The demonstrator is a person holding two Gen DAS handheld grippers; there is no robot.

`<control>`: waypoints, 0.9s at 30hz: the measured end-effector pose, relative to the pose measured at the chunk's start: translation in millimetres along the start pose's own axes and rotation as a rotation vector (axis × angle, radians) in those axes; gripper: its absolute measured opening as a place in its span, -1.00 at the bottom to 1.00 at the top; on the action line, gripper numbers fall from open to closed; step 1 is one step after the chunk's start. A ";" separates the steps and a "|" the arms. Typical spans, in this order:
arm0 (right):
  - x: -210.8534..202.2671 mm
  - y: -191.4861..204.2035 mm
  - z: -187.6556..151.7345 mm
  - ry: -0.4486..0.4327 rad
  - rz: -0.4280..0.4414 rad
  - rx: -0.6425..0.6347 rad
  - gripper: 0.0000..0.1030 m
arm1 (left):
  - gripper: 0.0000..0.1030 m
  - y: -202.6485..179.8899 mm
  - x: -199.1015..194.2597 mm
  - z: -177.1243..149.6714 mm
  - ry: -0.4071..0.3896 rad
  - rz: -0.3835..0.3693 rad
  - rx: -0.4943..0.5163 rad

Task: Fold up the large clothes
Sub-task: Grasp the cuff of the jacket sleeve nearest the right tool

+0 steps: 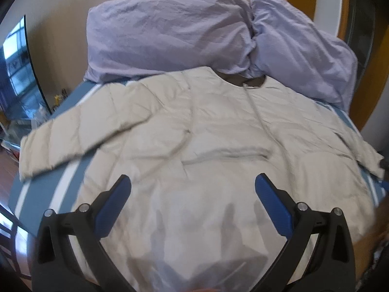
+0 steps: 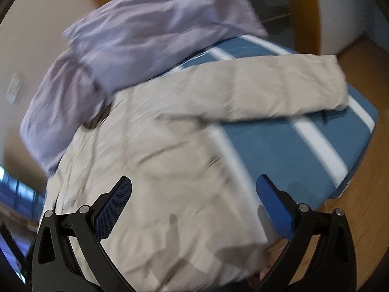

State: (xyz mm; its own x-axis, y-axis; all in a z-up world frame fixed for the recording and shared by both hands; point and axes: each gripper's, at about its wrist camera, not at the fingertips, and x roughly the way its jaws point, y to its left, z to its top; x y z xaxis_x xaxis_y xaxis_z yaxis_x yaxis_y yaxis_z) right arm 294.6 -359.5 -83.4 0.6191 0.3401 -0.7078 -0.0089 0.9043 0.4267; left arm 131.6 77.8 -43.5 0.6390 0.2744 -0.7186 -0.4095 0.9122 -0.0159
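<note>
- One beige quilted jacket (image 1: 218, 131) lies spread flat on the bed (image 1: 80, 95), collar toward the pillows, front zip facing up.
- Two sleeves are counted: one (image 1: 80, 136) extends to the bed's left edge in the left wrist view; the other (image 2: 279, 87) stretches across the blue sheet in the right wrist view.
- Two lilac pillows rest at the head of the bed: a larger one (image 1: 170, 34) and a second (image 1: 299, 51) just beside it, touching.
- The bed sheet is blue with white stripes (image 2: 316, 141); the stripe count cannot be told.
- Left tongs (image 1: 193, 182): two blue-padded fingers wide apart above the jacket's lower body, holding nothing.
- Right tongs (image 2: 194, 182): two fingers likewise apart above the jacket's hem side, empty.
- Wooden floor (image 2: 359, 194) borders the bed.
</note>
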 end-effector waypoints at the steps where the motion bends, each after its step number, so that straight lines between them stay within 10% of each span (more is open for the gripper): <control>1: 3.0 -15.5 11.7 -0.021 -0.044 0.032 0.97 | 0.96 0.5 5.3 2.4 -0.003 0.016 0.005; 7: 15.9 -92.6 55.9 -0.083 -0.256 0.184 0.97 | 0.96 4.1 41.1 11.3 -0.027 0.166 0.067; 12: 25.4 -146.7 77.9 -0.106 -0.401 0.282 0.76 | 0.97 16.3 75.6 2.5 0.073 0.139 0.023; 20: 51.0 -178.1 81.1 -0.057 -0.385 0.382 0.54 | 0.97 23.9 87.9 -7.5 0.085 0.084 -0.023; 27: 53.0 -168.6 81.6 -0.083 -0.402 0.320 -0.16 | 0.97 27.9 91.1 -9.4 0.087 0.051 -0.050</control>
State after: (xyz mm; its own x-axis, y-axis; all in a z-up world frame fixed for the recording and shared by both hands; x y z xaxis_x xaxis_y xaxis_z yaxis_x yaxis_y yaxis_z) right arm 393.0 -515.0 -146.9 0.5842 -0.0514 -0.8100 0.4751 0.8308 0.2900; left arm 172.3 125.3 -116.0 0.5587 0.2901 -0.7770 -0.4733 0.8808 -0.0114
